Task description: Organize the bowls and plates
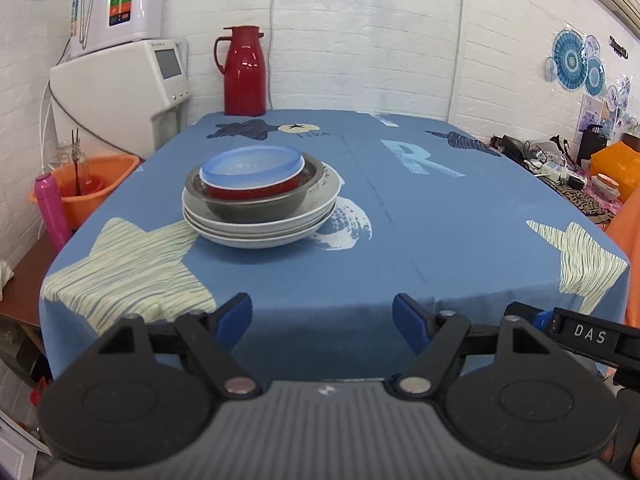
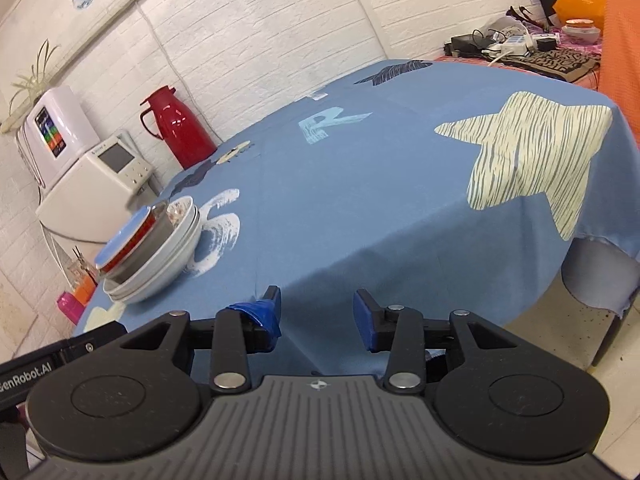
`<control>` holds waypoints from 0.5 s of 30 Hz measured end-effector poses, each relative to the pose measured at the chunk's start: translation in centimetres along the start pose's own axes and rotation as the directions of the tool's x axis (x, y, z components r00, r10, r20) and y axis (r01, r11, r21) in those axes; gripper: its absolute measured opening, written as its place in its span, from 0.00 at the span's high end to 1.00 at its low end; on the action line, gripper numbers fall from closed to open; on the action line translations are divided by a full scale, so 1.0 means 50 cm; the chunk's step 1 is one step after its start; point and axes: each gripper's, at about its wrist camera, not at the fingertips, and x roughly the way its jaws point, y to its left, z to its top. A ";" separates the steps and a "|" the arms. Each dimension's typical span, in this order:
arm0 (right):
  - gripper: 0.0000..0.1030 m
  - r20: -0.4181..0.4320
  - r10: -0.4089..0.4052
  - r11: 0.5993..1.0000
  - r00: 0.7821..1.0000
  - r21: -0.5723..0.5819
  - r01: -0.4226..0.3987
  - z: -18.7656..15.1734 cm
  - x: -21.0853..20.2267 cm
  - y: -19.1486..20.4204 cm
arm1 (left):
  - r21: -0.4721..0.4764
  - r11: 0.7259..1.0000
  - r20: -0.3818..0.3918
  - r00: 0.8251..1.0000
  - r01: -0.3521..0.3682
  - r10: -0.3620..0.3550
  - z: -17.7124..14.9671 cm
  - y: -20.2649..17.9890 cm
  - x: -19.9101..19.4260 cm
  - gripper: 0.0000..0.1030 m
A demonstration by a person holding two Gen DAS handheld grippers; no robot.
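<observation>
Only left view: orange basin (image 1: 98, 184) | stack (image 1: 260, 204) nested | left tool (image 1: 322, 316), right tool (image 2: 316, 312) agape, empty

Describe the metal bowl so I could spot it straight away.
Find the blue tablecloth with pale stars. On its left side sits one stack of dishes. The metal bowl is the grey one nested in the white plates, holding a red bowl.

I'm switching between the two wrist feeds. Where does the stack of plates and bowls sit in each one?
Left wrist view: the stack of plates and bowls sits left of centre, on the blue tablecloth, straight ahead of the open tongs.
Right wrist view: the same stack is at the left edge, tilted by the camera angle.
Shared landmark: the red thermos at the table's far side, by the wall.
</observation>
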 end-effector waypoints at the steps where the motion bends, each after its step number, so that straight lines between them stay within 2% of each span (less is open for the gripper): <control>1: 0.76 -0.007 -0.005 1.000 1.000 -0.019 0.005 -0.004 0.002 0.004 | 0.001 1.000 -0.002 1.000 -0.005 0.005 -0.001 -0.001 0.002 0.27; 7: 0.76 -0.038 -0.019 0.995 0.999 -0.099 0.015 -0.036 0.007 0.019 | 0.029 0.999 -0.005 0.999 -0.038 0.039 -0.011 -0.009 0.013 0.27; 10: 0.75 -0.023 -0.042 0.985 0.999 -0.166 0.037 -0.047 0.001 0.039 | 0.023 0.999 -0.012 0.999 -0.040 0.040 -0.013 -0.009 0.017 0.25; 11: 0.75 -0.015 -0.052 0.981 0.999 -0.189 0.049 -0.049 -0.001 0.046 | 0.022 0.999 -0.012 0.999 -0.042 0.042 -0.014 -0.009 0.018 0.23; 12: 0.75 -0.007 -0.062 0.976 0.998 -0.210 0.059 -0.051 -0.003 0.051 | 0.020 0.999 -0.012 0.999 -0.049 0.050 -0.015 -0.009 0.020 0.09; 15: 0.75 0.029 -0.082 0.966 0.996 -0.243 0.086 -0.053 -0.013 0.060 | 0.023 0.997 0.002 0.997 -0.072 0.072 -0.016 -0.011 0.016 0.08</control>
